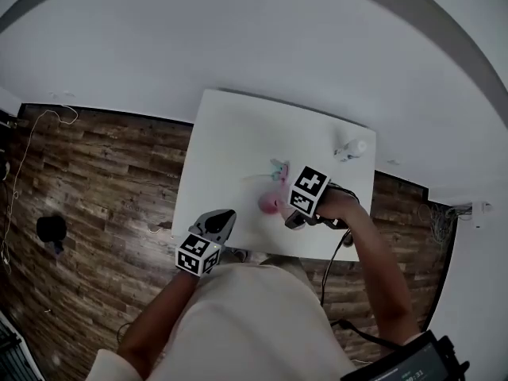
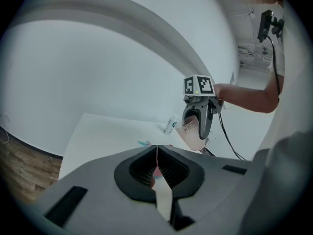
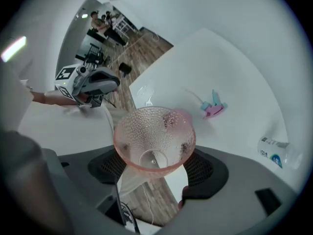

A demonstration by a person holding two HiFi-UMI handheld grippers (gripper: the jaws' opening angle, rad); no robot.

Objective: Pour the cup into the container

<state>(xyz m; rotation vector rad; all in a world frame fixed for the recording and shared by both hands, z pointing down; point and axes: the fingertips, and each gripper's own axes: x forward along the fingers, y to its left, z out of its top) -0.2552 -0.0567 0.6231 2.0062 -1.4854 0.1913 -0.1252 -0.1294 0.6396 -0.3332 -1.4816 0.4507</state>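
Cup (pink, dimpled, tilted on its side) clamped between jaws of right gripper, held over white table. Left gripper jaws together, empty, near table's front edge. Bottle lies at far corner.

This looks like a bare test or recording room, not a home. A small white desk stands alone against a plain white wall on a wood-plank floor. A loose thin cable lies across the boards near a small black object. The right gripper carries a cube with square markers, and a black lead hangs from it past the desk's near edge. A dark device with a lit screen shows beside the person. In the right gripper view, farther down the room, people stand among dark stands and gear.
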